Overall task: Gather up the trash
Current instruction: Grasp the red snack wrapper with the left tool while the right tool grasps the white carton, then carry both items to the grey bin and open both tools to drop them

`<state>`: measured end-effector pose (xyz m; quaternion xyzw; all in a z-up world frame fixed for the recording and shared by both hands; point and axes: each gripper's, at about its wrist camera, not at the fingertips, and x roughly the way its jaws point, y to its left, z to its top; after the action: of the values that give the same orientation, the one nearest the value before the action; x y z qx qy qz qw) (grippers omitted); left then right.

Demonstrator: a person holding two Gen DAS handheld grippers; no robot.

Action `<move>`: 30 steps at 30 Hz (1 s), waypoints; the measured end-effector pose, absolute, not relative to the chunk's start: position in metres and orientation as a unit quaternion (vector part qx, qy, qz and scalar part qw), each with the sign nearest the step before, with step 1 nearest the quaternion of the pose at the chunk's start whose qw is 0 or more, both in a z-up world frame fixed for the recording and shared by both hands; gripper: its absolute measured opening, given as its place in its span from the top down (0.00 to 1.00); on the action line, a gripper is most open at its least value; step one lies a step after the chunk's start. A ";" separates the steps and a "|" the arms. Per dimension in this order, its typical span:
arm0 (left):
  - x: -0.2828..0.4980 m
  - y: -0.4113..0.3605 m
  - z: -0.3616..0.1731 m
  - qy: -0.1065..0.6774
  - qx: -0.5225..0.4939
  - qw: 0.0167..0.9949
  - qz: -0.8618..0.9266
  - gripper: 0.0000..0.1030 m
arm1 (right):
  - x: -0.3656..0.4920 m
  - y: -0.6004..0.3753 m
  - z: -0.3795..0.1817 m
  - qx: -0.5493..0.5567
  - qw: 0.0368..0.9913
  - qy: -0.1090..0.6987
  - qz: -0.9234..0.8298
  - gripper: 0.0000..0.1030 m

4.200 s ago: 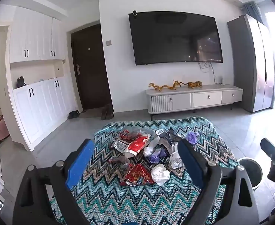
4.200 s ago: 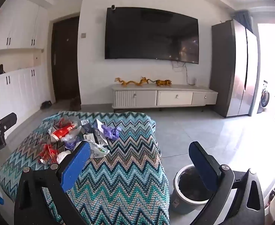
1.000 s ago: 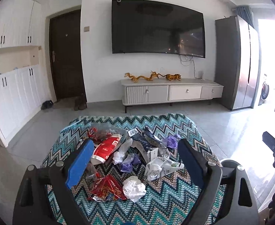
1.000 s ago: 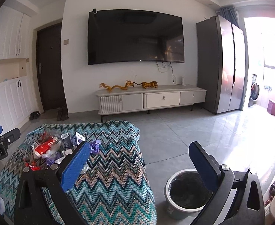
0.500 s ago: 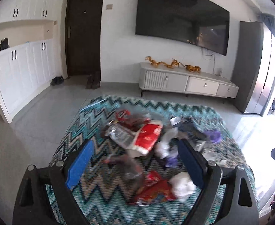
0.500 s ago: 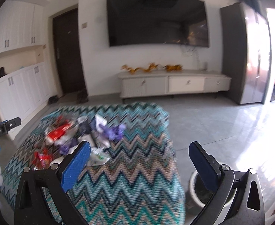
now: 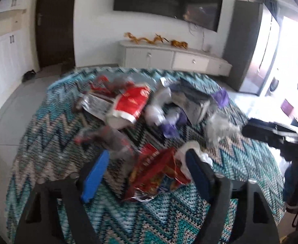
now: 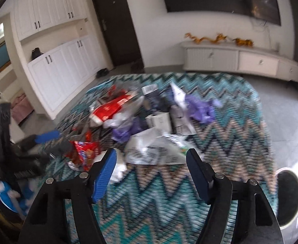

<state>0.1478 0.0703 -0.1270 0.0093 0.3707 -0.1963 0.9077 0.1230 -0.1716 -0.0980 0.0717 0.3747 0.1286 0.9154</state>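
A heap of trash lies on a table under a teal zigzag cloth. My left gripper is open and empty, its fingers on either side of a crumpled red snack wrapper, just above the cloth. A red-and-white cup, a purple wrapper and a white tissue lie further on. My right gripper is open and empty, low over the cloth, just short of a white printed bag. The red wrapper lies to its left. The frames are motion-blurred.
A grey trash bin stands on the floor at the table's right edge. The left gripper shows at the left of the right wrist view. A white TV cabinet and wall cupboards stand behind, across tiled floor.
Both grippers have tilted down and moved in close over the trash pile. The left now straddles the red wrapper; the right swung left from the bin toward the white bag.
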 end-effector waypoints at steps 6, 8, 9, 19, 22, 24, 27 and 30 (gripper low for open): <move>0.157 0.073 -0.149 0.404 -0.016 0.889 -0.217 0.47 | 0.148 -0.164 -0.111 0.124 0.892 0.410 0.146 0.39; 0.159 0.075 -0.152 0.411 -0.024 0.884 -0.222 0.51 | 0.156 -0.161 -0.115 0.129 0.887 0.419 0.144 0.41; 0.160 0.075 -0.153 0.413 -0.027 0.882 -0.224 0.52 | 0.160 -0.158 -0.117 0.135 0.884 0.422 0.147 0.43; 0.150 0.075 -0.152 0.411 -0.034 0.879 -0.239 0.78 | 0.164 -0.154 -0.126 0.158 0.878 0.428 0.146 0.87; 0.140 0.077 -0.144 0.403 -0.035 0.884 -0.236 0.79 | 0.156 -0.159 -0.118 0.155 0.883 0.417 0.152 0.88; 0.134 0.079 -0.137 0.396 -0.034 0.887 -0.233 0.80 | 0.147 -0.160 -0.112 0.153 0.887 0.406 0.157 0.89; 0.125 0.086 -0.127 0.388 -0.033 0.894 -0.223 0.80 | 0.131 -0.162 -0.099 0.149 0.893 0.391 0.166 0.89; 0.118 0.090 -0.116 0.380 -0.034 0.899 -0.214 0.81 | 0.113 -0.168 -0.087 0.149 0.899 0.375 0.170 0.89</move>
<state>0.1180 0.0896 -0.1155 -0.0341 0.3804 -0.2145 0.8990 0.1127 -0.1676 -0.0871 0.1488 0.3746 0.1698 0.8993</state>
